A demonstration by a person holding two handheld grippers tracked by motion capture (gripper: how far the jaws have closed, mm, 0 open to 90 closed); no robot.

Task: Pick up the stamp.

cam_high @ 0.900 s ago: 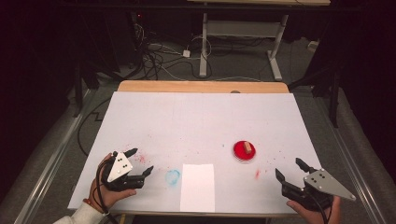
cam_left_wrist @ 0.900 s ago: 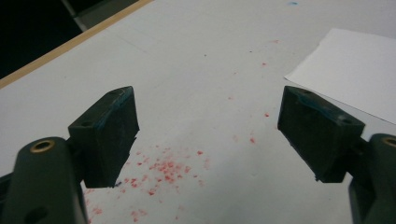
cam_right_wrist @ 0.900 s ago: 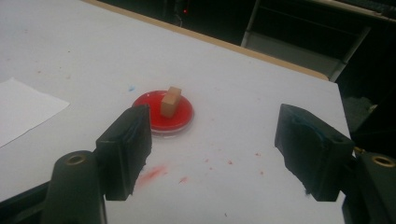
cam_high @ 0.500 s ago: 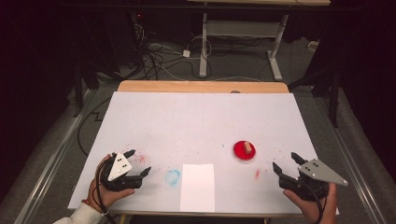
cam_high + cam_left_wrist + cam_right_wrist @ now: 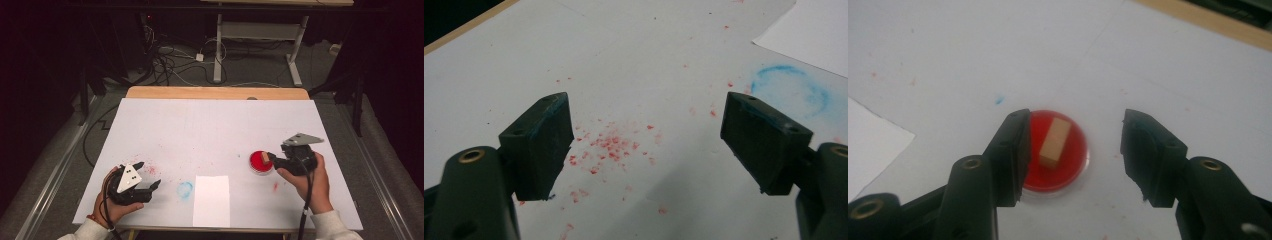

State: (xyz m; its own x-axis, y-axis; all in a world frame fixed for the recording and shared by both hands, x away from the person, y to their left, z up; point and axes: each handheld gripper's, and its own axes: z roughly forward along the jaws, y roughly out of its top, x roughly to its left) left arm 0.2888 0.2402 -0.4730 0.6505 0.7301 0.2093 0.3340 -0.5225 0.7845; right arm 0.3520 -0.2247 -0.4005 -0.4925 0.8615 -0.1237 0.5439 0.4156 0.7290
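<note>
Right hand-held gripper (image 5: pixel 1073 150) hangs open just above a red dish (image 5: pixel 1058 150), its jaws spread to either side of a small tan block (image 5: pixel 1054 141) lying in the dish. Seen from this gripper, the block's long axis points away and slightly right. No writing shows on it. Left hand-held gripper (image 5: pixel 646 145), also open, hovers over red specks (image 5: pixel 609 147) on the table (image 5: pixel 210 125), a blue ring stain (image 5: pixel 791 90) and white paper (image 5: pixel 809 30) beyond its right jaw.

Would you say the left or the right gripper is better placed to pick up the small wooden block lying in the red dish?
Right. The right gripper is open at the red dish, with the wooden block just ahead of its jaws. The left gripper sits open far across the table, over red specks.
</note>
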